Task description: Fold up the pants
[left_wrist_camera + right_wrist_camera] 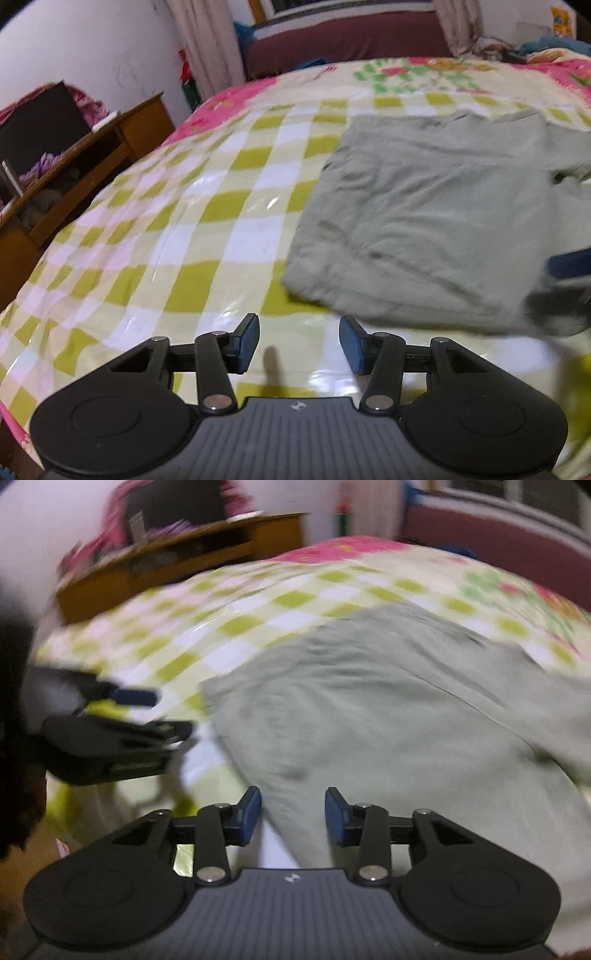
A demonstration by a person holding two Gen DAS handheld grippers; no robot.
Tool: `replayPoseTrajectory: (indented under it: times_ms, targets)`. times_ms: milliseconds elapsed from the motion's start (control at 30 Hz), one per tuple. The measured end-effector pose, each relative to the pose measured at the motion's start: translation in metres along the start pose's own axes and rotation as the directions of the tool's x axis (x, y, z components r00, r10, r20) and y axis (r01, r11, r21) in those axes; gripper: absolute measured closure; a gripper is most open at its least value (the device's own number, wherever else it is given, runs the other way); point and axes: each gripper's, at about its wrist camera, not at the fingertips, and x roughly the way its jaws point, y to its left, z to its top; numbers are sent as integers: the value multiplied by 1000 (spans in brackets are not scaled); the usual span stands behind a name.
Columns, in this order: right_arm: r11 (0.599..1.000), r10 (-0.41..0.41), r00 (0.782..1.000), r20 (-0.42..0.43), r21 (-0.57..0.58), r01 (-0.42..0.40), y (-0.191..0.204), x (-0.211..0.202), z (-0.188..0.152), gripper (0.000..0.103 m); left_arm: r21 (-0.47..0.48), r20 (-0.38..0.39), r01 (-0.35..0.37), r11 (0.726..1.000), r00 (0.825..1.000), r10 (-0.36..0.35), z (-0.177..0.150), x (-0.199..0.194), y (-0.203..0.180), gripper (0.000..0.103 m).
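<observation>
- Between the blue pads of the left gripper [299, 345]: nothing but checked bedcover [184, 229]; jaws parted, released, hovering just short of the near left corner of the pants [424, 221].
- Between the pads of the right gripper [293, 816]: a gap, no cloth pinched; jaws apart and empty, poised over the near edge of the pants [388, 720], bare bedcover [229, 627] showing at the left pad.
- Off to the left in the right wrist view: the other gripper, blurred, beside the left edge of the cloth and not touching it.
- Spread across the middle of the bed: grey-green pants, already doubled into a rough rectangle, flat, with shallow creases and a looser bunched part at the far right.
- Probably light, soft and limp; likely to sag and slide on the glossy cover if dragged by one point.
- Best taken at the two near corners, pinching through all layers at the thick folded edge, then lifted together to keep the fold square.
- Beyond the bed: a wooden desk [92, 155] at the left, a dark red headboard [351, 40] at the far end.
</observation>
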Motion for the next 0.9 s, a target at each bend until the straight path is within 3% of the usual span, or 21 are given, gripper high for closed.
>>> replayPoseTrajectory:
  times_ms: [67, 133, 233, 267, 300, 400, 500, 633, 767, 800, 833, 900]
  targets:
    - [991, -93, 996, 13, 95, 92, -42, -27, -12, 63, 24, 25, 19, 1000, 999, -20, 6, -8, -14, 40]
    - [957, -220, 976, 1, 193, 215, -90, -53, -28, 63, 58, 50, 60, 997, 997, -63, 14, -16, -35, 40]
    - [831, -424, 903, -75, 364, 420, -170, -95, -61, 62, 119, 73, 137, 983, 986, -146, 26, -22, -76, 40]
    - [764, -469, 876, -108, 447, 464, -199, -111, -74, 62, 137, 72, 165, 977, 982, -176, 28, -23, -90, 40]
    - [715, -487, 865, -118, 515, 473, -221, -124, -86, 62, 161, 68, 200, 967, 975, -213, 32, -23, -109, 40]
    - [544, -552, 822, -137, 688, 480, -279, -161, -115, 61, 224, 53, 272, 936, 955, -291, 38, -25, -156, 40]
    - [429, -566, 817, -106, 808, 403, -323, -186, -134, 61, 279, 51, 333, 901, 932, -360, 46, -30, -202, 40]
    - [378, -592, 804, -61, 860, 344, -355, -192, -141, 61, 335, 60, 365, 869, 912, -406, 58, -35, -242, 39]
    - [348, -586, 811, -10, 900, 263, -370, -179, -149, 63, 363, 61, 371, 854, 906, -419, 64, -37, -263, 39]
    - [340, -584, 812, 0, 908, 244, -374, -178, -151, 69, 370, 60, 368, 853, 907, -417, 66, -36, -267, 39]
    - [333, -577, 817, 3, 914, 232, -379, -179, -151, 95, 378, 60, 362, 852, 909, -413, 67, -36, -271, 39]
    - [311, -544, 839, 27, 935, 172, -383, -188, -159, 100, 388, 57, 355, 850, 912, -407, 68, -34, -275, 39]
